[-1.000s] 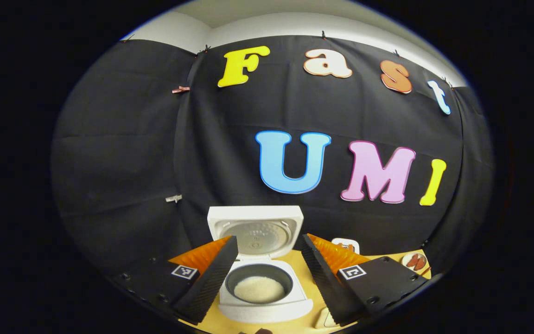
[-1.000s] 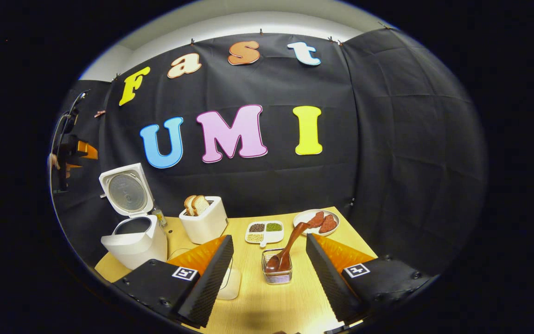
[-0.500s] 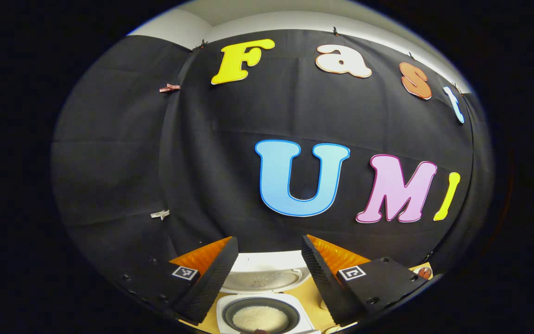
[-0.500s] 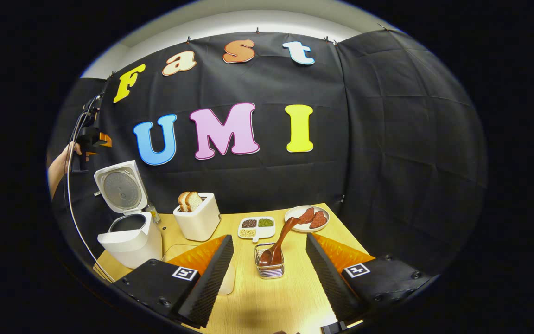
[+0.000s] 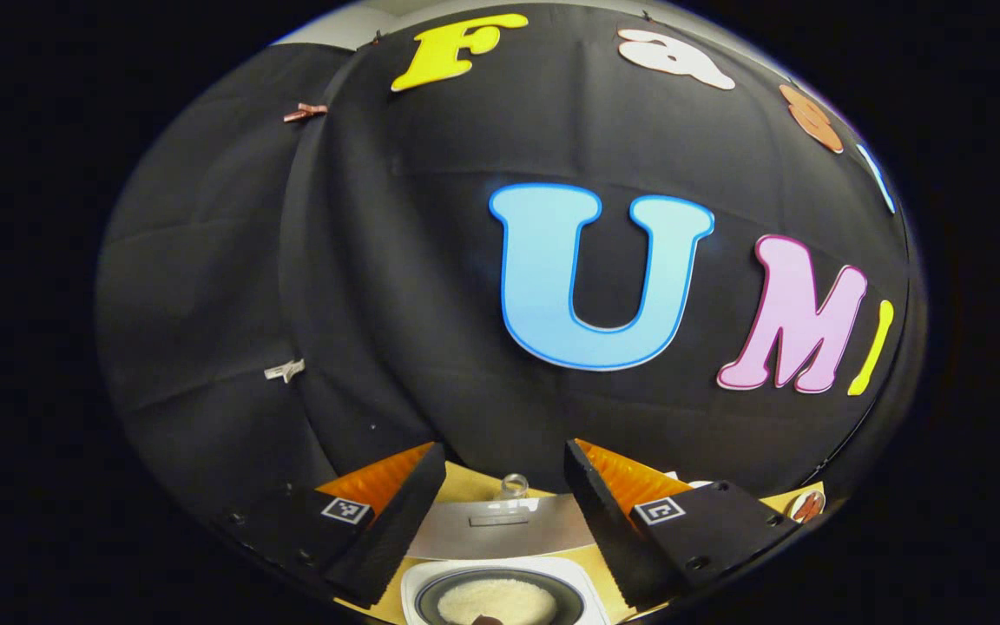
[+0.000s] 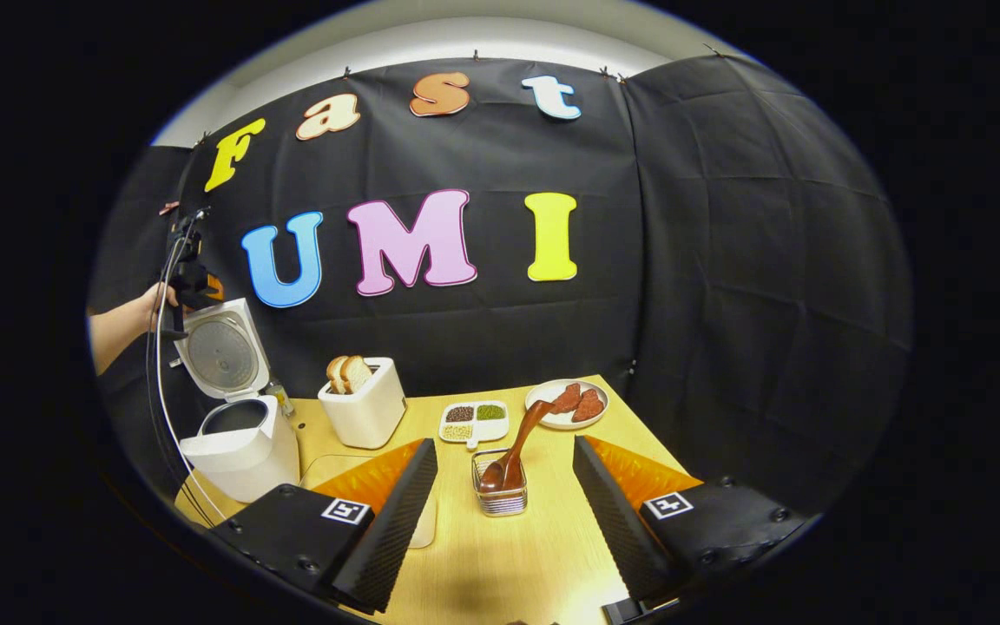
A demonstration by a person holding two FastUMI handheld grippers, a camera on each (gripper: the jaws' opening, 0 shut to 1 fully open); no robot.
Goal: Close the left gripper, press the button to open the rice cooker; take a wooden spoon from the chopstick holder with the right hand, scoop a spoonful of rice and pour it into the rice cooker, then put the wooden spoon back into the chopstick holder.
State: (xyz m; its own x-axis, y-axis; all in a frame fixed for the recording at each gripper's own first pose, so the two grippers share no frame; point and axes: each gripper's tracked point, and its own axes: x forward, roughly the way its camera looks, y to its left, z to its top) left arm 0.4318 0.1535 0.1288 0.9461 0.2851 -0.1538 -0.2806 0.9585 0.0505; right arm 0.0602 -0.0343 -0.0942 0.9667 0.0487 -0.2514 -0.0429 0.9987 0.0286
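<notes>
The rice cooker point(image 6: 240, 417) stands at the left end of the table point(image 6: 500, 564) with its lid point(image 6: 220, 351) standing up and open, and white rice point(image 5: 496, 601) lies in its pot. The wooden spoon point(image 6: 517, 447) is back in the chopstick holder point(image 6: 500, 493), well to the right of the rice cooker. The spoon's handle leans up and to the right.

The right gripper point(image 6: 504, 512) hangs just in front of the holder with its 2 fingers wide apart and nothing between them. The left gripper point(image 5: 504, 512) hovers high over the rice cooker's lid, and its 2 fingers are also apart and empty. A hand point(image 6: 157, 299) holds it there.

The job looks done. There is open table around the holder, so the right gripper can pull straight back.
</notes>
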